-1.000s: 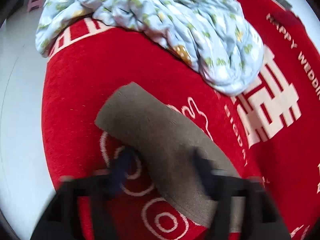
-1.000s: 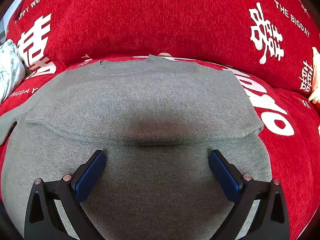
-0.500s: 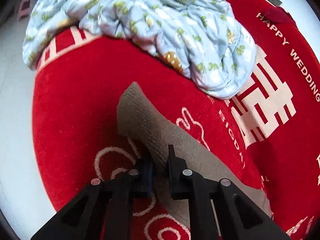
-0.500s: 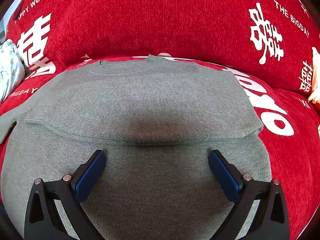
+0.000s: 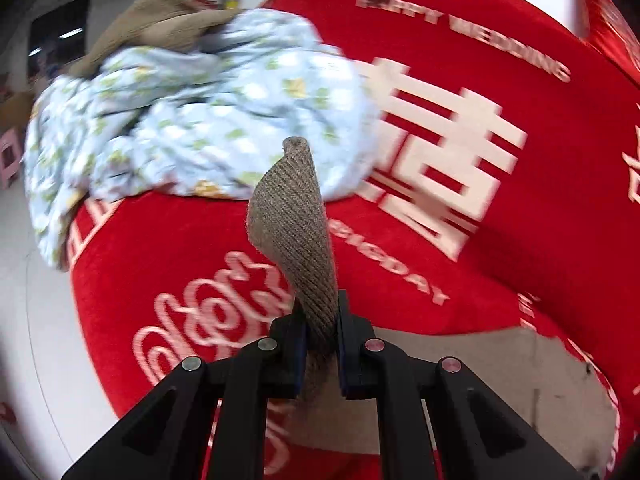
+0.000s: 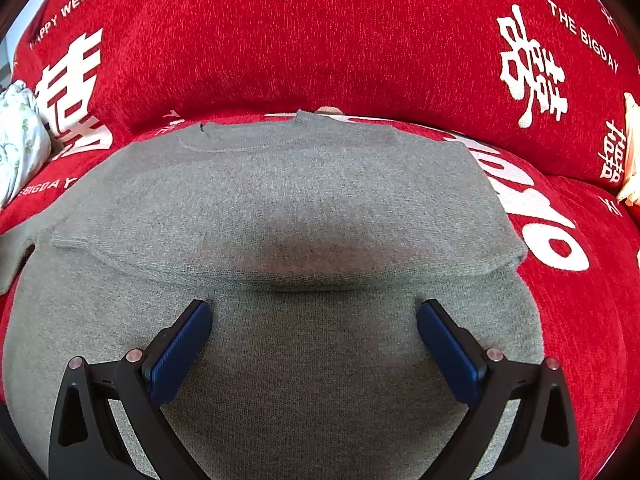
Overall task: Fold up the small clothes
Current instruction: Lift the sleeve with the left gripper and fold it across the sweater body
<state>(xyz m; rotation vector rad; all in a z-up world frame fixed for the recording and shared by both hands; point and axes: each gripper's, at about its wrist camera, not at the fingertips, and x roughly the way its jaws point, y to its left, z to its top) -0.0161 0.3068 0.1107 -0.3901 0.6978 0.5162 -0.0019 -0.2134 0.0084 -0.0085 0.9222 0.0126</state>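
Observation:
A grey knit sweater (image 6: 280, 200) lies flat on the red sofa seat, neck toward the backrest, with one sleeve folded across its body. My right gripper (image 6: 314, 320) is open and rests low over the sweater's lower part, one finger on each side. My left gripper (image 5: 322, 320) is shut on the sweater's other sleeve (image 5: 292, 224) and holds it lifted, the ribbed cuff standing up above the fingers. More of the sweater (image 5: 500, 392) shows at the lower right of the left wrist view.
The red sofa cover (image 6: 320, 40) carries white wedding lettering. A crumpled pale blue patterned garment (image 5: 192, 120) lies on the seat's left end, with a tan garment (image 5: 160, 24) behind it. The blue garment's edge also shows in the right wrist view (image 6: 16, 140). White floor (image 5: 32, 320) lies beyond the sofa edge.
My left gripper closed on the sleeve and has lifted it off the seat, swinging the view toward the backrest. My right gripper and the sweater body have not moved.

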